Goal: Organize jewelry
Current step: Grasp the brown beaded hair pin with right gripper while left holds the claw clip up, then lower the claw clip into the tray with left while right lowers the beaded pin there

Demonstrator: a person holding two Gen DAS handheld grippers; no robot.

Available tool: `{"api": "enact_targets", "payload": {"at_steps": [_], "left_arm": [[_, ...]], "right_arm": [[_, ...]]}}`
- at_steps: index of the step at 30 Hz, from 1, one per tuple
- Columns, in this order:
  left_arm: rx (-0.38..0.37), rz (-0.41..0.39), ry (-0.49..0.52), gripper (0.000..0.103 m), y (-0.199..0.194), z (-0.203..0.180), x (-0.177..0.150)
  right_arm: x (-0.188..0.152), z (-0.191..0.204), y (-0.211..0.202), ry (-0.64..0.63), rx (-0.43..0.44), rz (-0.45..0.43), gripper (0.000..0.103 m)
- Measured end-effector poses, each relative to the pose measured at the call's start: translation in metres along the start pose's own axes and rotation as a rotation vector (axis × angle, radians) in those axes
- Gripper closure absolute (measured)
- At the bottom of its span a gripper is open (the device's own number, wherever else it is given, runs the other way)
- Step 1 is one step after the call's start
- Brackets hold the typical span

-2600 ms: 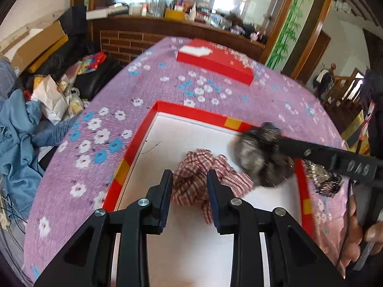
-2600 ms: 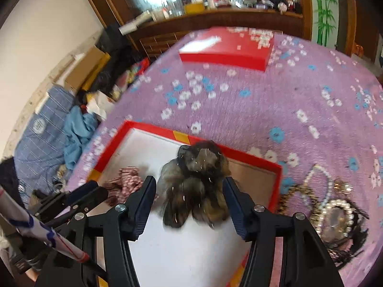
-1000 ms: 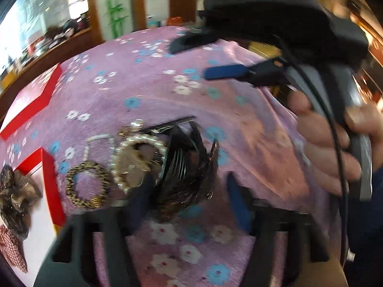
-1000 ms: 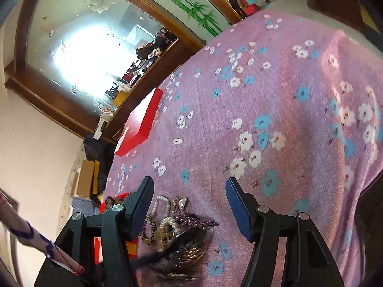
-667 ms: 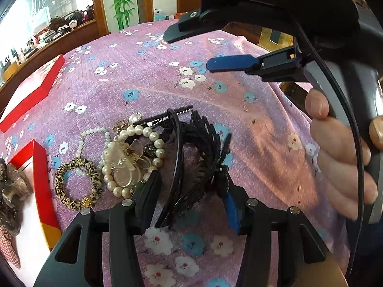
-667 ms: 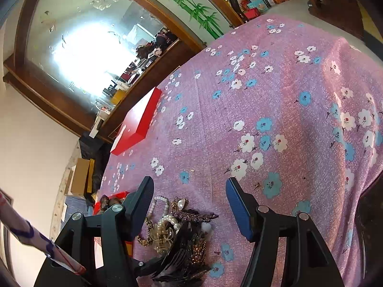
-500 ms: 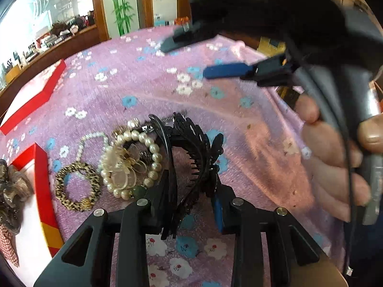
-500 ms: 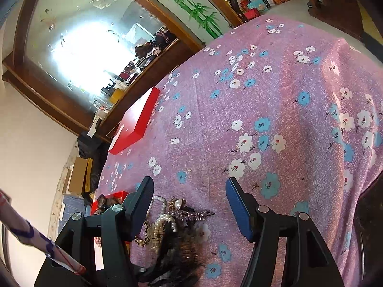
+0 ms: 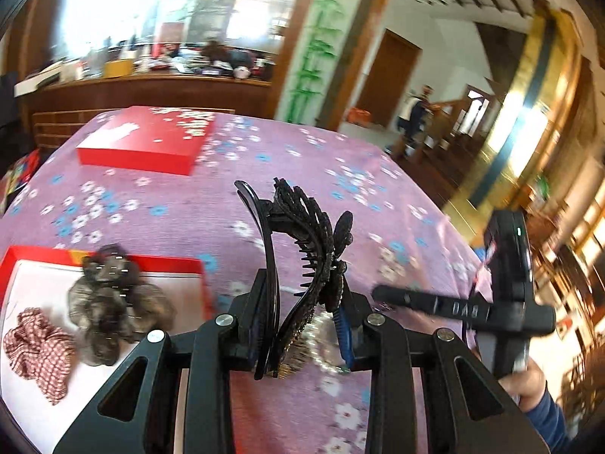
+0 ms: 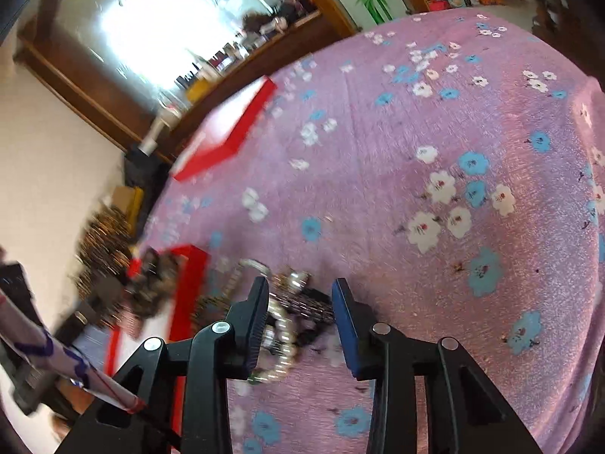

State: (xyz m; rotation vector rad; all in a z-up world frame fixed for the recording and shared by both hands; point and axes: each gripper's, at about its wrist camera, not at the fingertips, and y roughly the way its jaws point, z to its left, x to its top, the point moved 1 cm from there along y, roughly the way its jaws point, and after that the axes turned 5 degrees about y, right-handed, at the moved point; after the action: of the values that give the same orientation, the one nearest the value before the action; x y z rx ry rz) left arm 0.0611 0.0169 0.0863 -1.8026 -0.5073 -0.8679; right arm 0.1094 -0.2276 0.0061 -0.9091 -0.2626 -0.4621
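On the tablecloth (image 9: 211,223) we list: open box (image 9: 113,265) at near left, holding the fur scrunchie (image 9: 109,302) with the checked scrunchie (image 9: 38,344) to its left; box lid (image 9: 147,143) behind, well apart; pearl bracelet (image 10: 281,340) and other jewelry just right of the box.

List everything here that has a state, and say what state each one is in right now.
left gripper: shut on the black hair claw.
black hair claw: lifted off the table, upright.
right gripper: open, over the pearl bracelet.
red tray: open, holding the fur scrunchie and plaid scrunchie.
red lid: lying apart on the tablecloth.
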Motion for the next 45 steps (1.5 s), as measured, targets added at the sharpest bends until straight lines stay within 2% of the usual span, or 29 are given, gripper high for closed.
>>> {"api": "enact_targets", "payload": {"at_steps": [3, 6, 11, 13, 14, 16, 19, 21, 22, 24, 25, 32, 38, 45], "left_arm": [[0.008, 0.000, -0.001, 0.073, 0.003, 0.003, 0.003], [0.009, 0.007, 0.007, 0.073, 0.005, 0.001, 0.003], [0.006, 0.023, 0.015, 0.073, 0.010, 0.000, 0.001], [0.004, 0.022, 0.020, 0.073, 0.009, 0.000, -0.001], [0.003, 0.025, 0.020, 0.073, 0.010, 0.000, -0.001], [0.000, 0.032, 0.022, 0.073, 0.011, -0.001, -0.003], [-0.004, 0.035, 0.026, 0.073, 0.012, -0.003, -0.004], [-0.007, 0.038, 0.032, 0.073, 0.012, -0.004, -0.005], [-0.005, 0.039, 0.033, 0.073, 0.013, -0.004, -0.005], [-0.005, 0.043, 0.035, 0.073, 0.014, -0.005, -0.006], [-0.006, 0.044, 0.034, 0.073, 0.015, -0.004, -0.006], [-0.006, 0.042, 0.023, 0.073, 0.014, -0.001, -0.005], [-0.012, 0.030, 0.031, 0.073, 0.012, -0.003, -0.005], [-0.024, 0.029, 0.035, 0.073, 0.012, -0.006, -0.007]], "right_arm": [[-0.004, -0.004, 0.009, -0.005, -0.010, 0.081, 0.065], [-0.004, -0.001, 0.001, -0.015, 0.059, 0.102, 0.065], [-0.012, 0.015, 0.004, -0.147, -0.075, 0.087, 0.065], [-0.015, 0.020, 0.004, -0.217, -0.196, 0.043, 0.066], [-0.015, 0.020, 0.006, -0.230, -0.228, 0.039, 0.066], [-0.015, 0.017, 0.011, -0.231, -0.231, 0.059, 0.066], [-0.017, 0.023, 0.014, -0.288, -0.271, 0.040, 0.066], [-0.022, 0.028, 0.016, -0.333, -0.299, 0.026, 0.077], [-0.024, 0.030, 0.017, -0.344, -0.296, 0.026, 0.078], [-0.025, 0.032, 0.016, -0.356, -0.290, 0.021, 0.094], [-0.025, 0.033, 0.015, -0.351, -0.271, 0.025, 0.096], [-0.010, 0.019, -0.005, -0.211, -0.133, -0.037, 0.096], [-0.004, 0.026, -0.023, -0.179, -0.049, -0.129, 0.096], [-0.007, 0.036, -0.028, -0.171, 0.009, -0.142, 0.096]]}}
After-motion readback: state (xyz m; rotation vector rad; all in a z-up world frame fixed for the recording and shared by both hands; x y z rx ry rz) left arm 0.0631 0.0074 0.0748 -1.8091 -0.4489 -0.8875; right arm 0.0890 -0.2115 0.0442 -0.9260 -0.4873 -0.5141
